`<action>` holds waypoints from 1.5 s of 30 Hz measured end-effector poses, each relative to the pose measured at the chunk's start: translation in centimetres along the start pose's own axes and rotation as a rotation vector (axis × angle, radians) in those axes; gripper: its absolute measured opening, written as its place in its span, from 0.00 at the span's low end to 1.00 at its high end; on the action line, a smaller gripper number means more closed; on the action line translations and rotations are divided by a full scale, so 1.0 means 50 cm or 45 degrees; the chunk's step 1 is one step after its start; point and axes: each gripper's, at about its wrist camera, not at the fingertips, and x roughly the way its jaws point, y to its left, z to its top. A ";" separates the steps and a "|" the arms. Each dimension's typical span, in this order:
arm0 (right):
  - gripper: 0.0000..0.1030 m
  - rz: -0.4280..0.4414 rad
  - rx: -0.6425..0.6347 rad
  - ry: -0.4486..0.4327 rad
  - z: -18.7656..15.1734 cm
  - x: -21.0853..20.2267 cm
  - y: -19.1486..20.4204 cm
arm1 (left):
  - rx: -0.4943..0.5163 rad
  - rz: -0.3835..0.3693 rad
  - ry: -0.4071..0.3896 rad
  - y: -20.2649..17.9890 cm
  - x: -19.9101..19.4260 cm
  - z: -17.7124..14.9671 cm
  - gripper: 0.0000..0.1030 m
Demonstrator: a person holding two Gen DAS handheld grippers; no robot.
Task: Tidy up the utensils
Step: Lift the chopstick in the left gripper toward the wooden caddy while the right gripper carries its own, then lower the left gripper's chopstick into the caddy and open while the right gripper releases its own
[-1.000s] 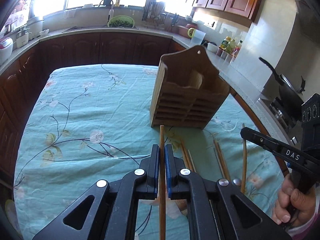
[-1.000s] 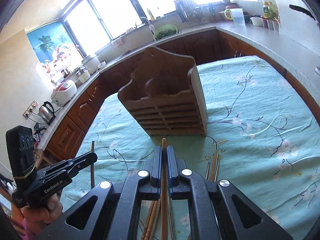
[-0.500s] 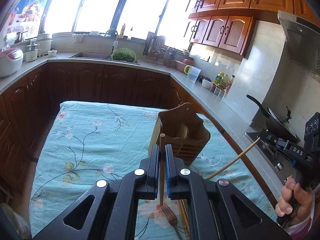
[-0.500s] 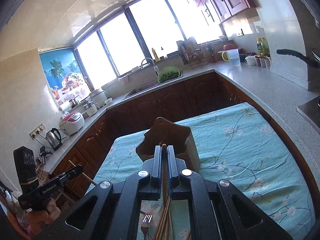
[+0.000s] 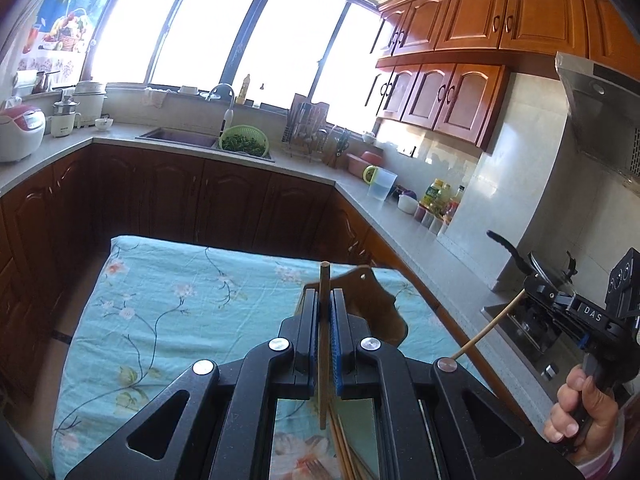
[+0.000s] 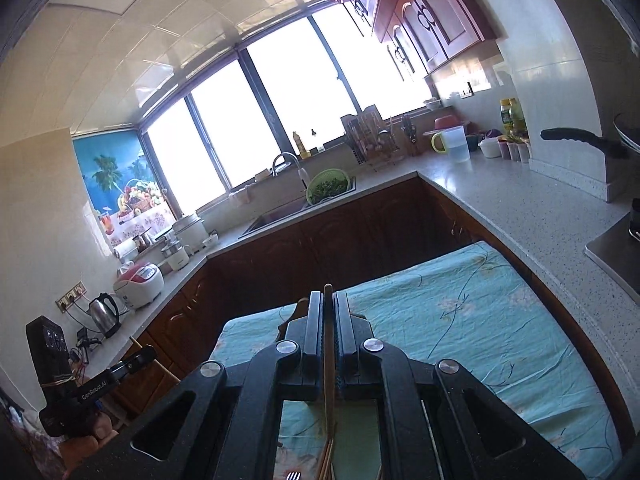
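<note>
Strong daylight pours through the wide windows (image 5: 240,28) behind the sink, which are blown out to plain white in both views, and it leaves a pale sheen on the countertop (image 6: 532,208) and the tiled ceiling (image 6: 192,36). The lower cabinets (image 5: 172,200) beneath the glass sit in deep shade, while the floral tablecloth (image 5: 168,320) is evenly lit and sharp. Both fisheye pictures bend straight lines hard toward the rims, where dark vignetted corners close in and detail softens.
</note>
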 end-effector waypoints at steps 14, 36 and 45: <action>0.05 -0.040 0.037 -0.069 0.082 0.150 -0.028 | -0.075 0.011 -0.169 0.037 0.169 0.069 0.04; 0.05 -0.088 0.083 0.137 0.007 0.304 -0.089 | -0.150 0.065 0.069 0.086 0.452 0.021 0.05; 0.23 -0.064 0.123 0.172 -0.004 0.311 -0.098 | -0.158 0.065 0.094 0.086 0.427 0.029 0.31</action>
